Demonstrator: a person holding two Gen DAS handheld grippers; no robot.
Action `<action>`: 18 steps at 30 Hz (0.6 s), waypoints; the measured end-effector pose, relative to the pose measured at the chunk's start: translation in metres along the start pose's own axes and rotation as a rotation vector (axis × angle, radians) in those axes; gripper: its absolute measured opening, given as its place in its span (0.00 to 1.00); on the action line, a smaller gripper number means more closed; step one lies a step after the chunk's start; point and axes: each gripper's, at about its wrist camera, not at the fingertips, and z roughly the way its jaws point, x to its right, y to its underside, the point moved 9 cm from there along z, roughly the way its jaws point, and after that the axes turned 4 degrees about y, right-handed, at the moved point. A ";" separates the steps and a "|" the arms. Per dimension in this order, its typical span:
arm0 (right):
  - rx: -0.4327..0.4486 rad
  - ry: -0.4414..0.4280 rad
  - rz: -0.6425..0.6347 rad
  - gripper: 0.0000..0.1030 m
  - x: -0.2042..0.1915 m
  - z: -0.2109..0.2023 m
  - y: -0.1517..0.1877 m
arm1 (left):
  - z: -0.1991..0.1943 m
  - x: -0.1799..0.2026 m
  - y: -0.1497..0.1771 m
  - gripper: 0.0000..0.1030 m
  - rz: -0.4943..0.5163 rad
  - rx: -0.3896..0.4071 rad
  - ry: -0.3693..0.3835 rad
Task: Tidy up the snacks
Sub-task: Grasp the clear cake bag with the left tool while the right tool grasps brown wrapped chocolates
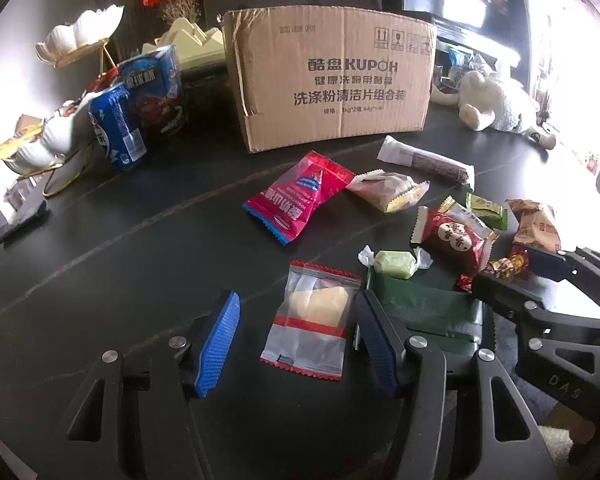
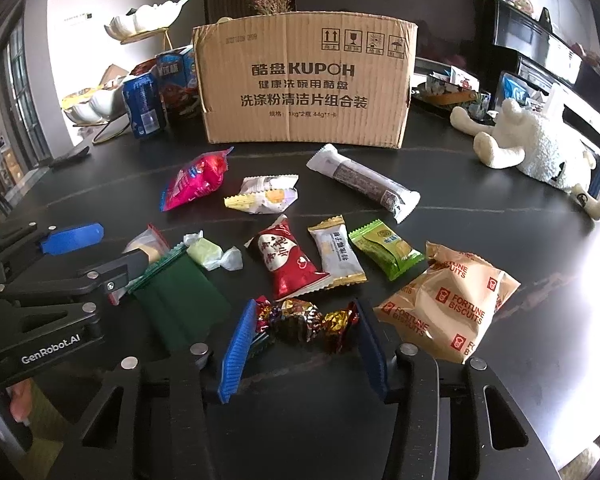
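1. My right gripper (image 2: 304, 344) straddles the foil candy (image 2: 306, 322); long axis three-to-nine, wrapper ends touching both pads, grip uncertain.
2. My left gripper (image 1: 296, 340) straddles the clear packet (image 1: 312, 320), long axis twelve-to-six; left pad clear, jaws open.
3. Cardboard box (image 2: 304, 80) stands at twelve.

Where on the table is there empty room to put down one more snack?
Bare dark table lies left of the clear red-edged packet, below the blue can. Another strip lies between cardboard box and long white bar. Around the red packet it is crowded.
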 end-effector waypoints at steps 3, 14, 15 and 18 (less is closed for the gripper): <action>0.000 0.002 -0.005 0.49 -0.001 0.001 -0.001 | 0.002 -0.001 -0.001 0.58 0.002 0.000 -0.001; -0.003 -0.013 -0.005 0.39 -0.004 0.000 0.001 | 0.007 0.005 0.004 0.37 -0.020 -0.024 0.078; -0.002 -0.015 -0.007 0.38 -0.005 0.000 0.001 | 0.007 0.007 0.003 0.35 -0.018 -0.024 0.084; -0.001 -0.016 -0.009 0.38 -0.006 -0.001 0.002 | 0.006 0.007 0.002 0.33 -0.021 -0.019 0.087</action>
